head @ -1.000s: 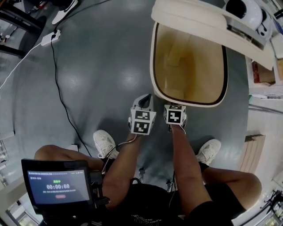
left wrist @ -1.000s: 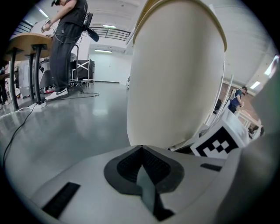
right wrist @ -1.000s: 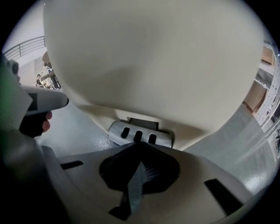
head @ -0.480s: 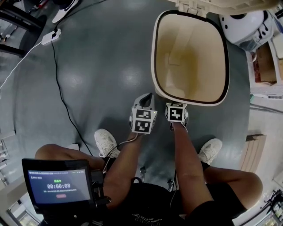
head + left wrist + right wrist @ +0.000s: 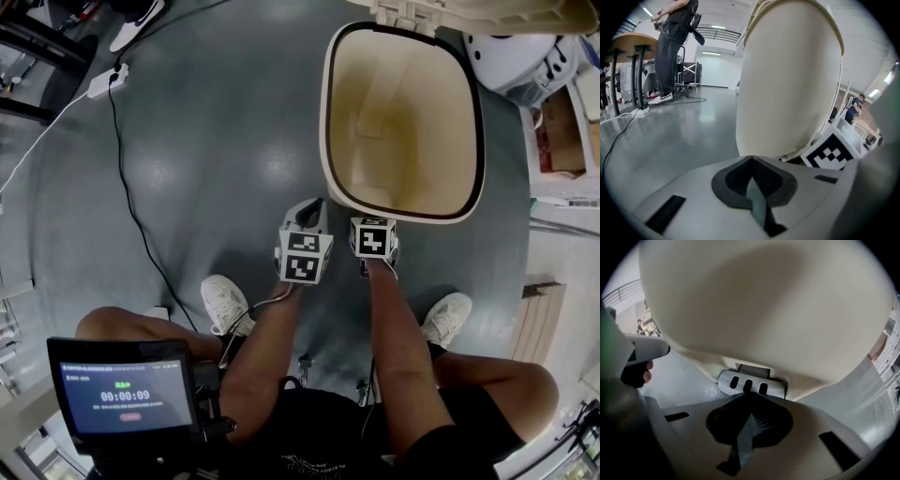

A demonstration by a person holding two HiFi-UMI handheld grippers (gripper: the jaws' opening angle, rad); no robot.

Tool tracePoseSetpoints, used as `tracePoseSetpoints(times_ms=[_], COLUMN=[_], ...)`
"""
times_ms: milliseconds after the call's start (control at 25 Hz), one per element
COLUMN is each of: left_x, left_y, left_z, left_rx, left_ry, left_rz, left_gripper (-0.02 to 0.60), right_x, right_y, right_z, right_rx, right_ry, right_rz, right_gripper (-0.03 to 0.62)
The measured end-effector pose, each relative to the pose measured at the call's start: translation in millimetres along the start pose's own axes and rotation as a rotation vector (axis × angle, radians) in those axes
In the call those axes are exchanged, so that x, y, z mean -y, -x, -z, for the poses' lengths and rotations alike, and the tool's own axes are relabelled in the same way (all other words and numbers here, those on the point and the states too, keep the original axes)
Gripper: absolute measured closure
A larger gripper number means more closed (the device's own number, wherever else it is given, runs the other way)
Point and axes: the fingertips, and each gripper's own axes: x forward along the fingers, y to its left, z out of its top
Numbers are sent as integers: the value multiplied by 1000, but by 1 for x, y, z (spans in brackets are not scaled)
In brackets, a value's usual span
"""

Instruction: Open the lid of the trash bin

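Note:
The cream trash bin [image 5: 403,215] stands wide open, and I look down into its tan inside. Its lid [image 5: 469,13] is swung up and back at the top edge of the head view. My left gripper [image 5: 308,210] is shut with nothing in it, just left of the bin's front; the bin wall [image 5: 787,79] rises close ahead of its tips [image 5: 751,160]. My right gripper [image 5: 373,223] is shut too, low at the bin's foot. Its tips [image 5: 749,395] meet the near edge of the grey foot pedal [image 5: 751,382] under the bin body [image 5: 764,301].
A black cable [image 5: 131,206] runs across the grey floor to a white power strip [image 5: 108,80] at far left. White rounded gear [image 5: 516,52] and boxes [image 5: 562,141] crowd the right side. My shoes [image 5: 223,305] [image 5: 443,319] stand behind the grippers. A person [image 5: 672,47] stands far left by a table.
The lid has swung up and back from over the bin's far side, baring the whole opening. Both grippers have stayed almost where they were.

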Motion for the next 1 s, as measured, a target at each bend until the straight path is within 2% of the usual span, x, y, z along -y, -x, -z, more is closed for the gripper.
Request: tracePoseSetpoints(times_ms=[720, 1000], left_x=[-2, 1], left_y=[-1, 1], left_z=[-4, -3], left_rx=[10, 3], left_ry=[-4, 20], left_rz=[-8, 5], left_gripper=[584, 584], right_x=[3, 2], right_y=[0, 1], right_z=[1, 0], right_rx=[1, 8], right_ry=[10, 18], right_rz=[12, 15], right_gripper=[589, 589])
